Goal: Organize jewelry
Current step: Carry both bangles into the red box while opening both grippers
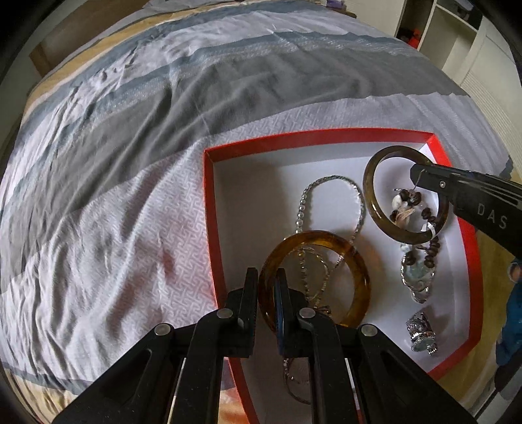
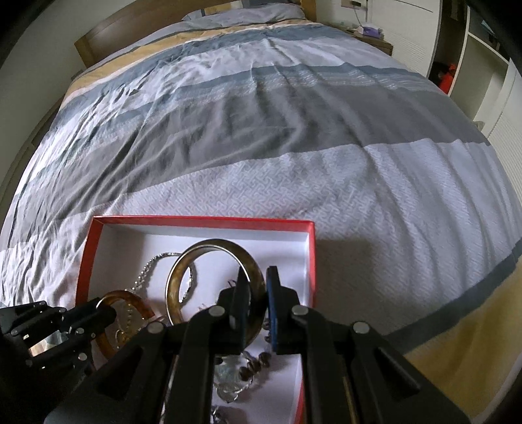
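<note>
A red box point(image 1: 469, 254) with a white inside lies on the bed; it also shows in the right wrist view point(image 2: 311, 257). My left gripper point(image 1: 266, 280) is shut on an amber bangle point(image 1: 355, 267), its fingers pinching the left rim. My right gripper point(image 2: 257, 277) is shut on a dark olive bangle point(image 2: 182, 267), held tilted above the box; it shows in the left wrist view point(image 1: 375, 202). In the box lie a silver chain necklace point(image 1: 313, 189), a brown beaded piece point(image 1: 427, 215), a silver pendant point(image 1: 417, 277) and a ring point(image 1: 421, 332).
The bed is covered by a wrinkled quilt point(image 2: 261, 124) with grey, white and tan stripes. White shelves point(image 2: 483, 49) stand at the right. A wooden headboard point(image 2: 107, 29) is at the far end.
</note>
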`<state>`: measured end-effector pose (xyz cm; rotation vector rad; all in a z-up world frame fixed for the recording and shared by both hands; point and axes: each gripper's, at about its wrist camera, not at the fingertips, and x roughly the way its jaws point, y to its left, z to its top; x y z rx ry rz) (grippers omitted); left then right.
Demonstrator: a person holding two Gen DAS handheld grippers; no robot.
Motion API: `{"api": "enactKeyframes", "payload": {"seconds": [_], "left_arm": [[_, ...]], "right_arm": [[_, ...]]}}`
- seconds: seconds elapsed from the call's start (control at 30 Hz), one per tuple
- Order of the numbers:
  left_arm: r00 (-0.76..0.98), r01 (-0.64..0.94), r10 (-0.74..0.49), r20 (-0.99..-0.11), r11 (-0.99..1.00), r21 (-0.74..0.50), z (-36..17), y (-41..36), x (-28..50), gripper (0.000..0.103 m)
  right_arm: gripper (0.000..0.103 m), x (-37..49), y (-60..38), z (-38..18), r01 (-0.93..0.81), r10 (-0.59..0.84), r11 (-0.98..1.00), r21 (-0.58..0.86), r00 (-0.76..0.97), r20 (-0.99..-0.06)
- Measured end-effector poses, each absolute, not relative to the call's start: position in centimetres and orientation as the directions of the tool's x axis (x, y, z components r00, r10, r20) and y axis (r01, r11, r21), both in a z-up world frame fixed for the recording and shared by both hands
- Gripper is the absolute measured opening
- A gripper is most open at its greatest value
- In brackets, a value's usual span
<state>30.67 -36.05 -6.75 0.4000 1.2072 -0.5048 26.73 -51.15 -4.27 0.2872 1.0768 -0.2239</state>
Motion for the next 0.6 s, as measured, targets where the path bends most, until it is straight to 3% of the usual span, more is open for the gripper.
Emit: {"api": "enactKeyframes", "payload": {"seconds": [0.6], "left_arm": [[0.328,0.553,-0.227,-0.917,0.833,-0.009,-7.0,-34.8,28.1,0.010]], "right_arm": [[0.011,25.0,-49.6,-5.3,0.307,-0.118,0.951,0.047,0.498,-0.859]]}}
